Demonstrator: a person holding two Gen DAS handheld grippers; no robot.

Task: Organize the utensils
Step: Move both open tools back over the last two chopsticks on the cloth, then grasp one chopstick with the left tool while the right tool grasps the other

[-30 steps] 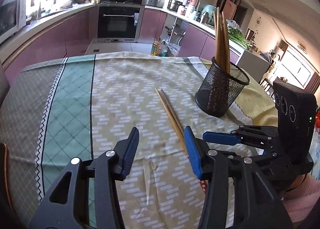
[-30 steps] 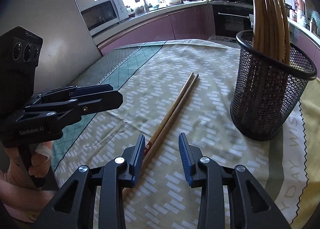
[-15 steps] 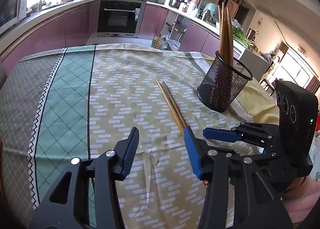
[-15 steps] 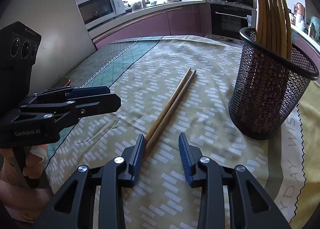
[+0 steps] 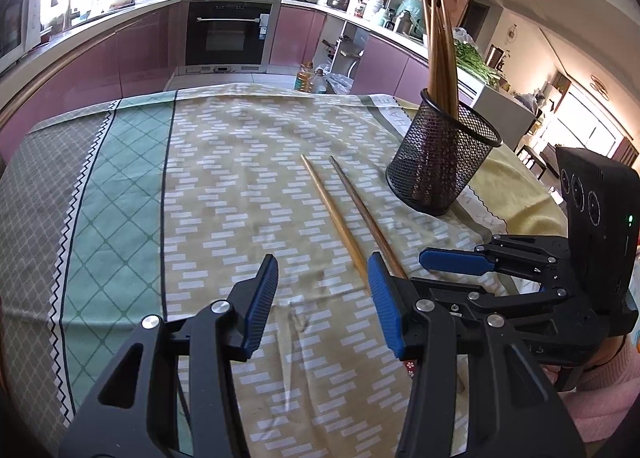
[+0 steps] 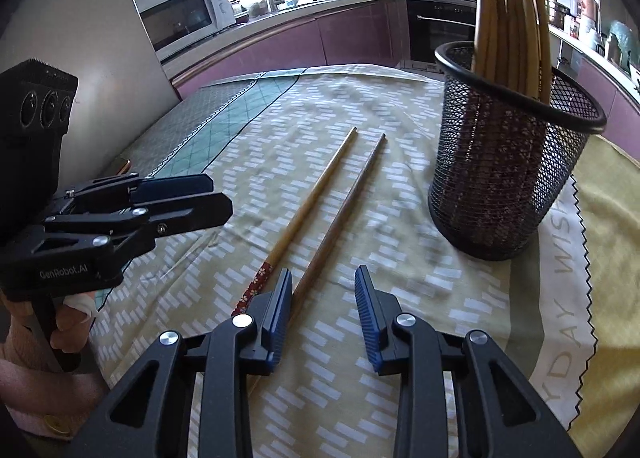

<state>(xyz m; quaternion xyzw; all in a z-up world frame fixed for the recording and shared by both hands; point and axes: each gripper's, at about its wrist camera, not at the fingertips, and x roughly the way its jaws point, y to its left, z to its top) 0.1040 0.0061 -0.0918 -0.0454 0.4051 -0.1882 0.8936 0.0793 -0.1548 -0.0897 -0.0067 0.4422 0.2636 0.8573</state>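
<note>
Two loose chopsticks (image 6: 320, 214) lay parted near the bench's (image 5: 120, 186) middle, beside the mesh holder (image 6: 508, 178). Our right gripper (image 6: 322, 298) had just narrowed, jaws spread and empty; left gripper (image 5: 322, 298) spread, empty. We judged: straddle one stick, then pinch.

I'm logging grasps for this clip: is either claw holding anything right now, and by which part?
Nothing is held. The left claw and right claw are both open above the two chopsticks lying on the tablecloth.
</note>
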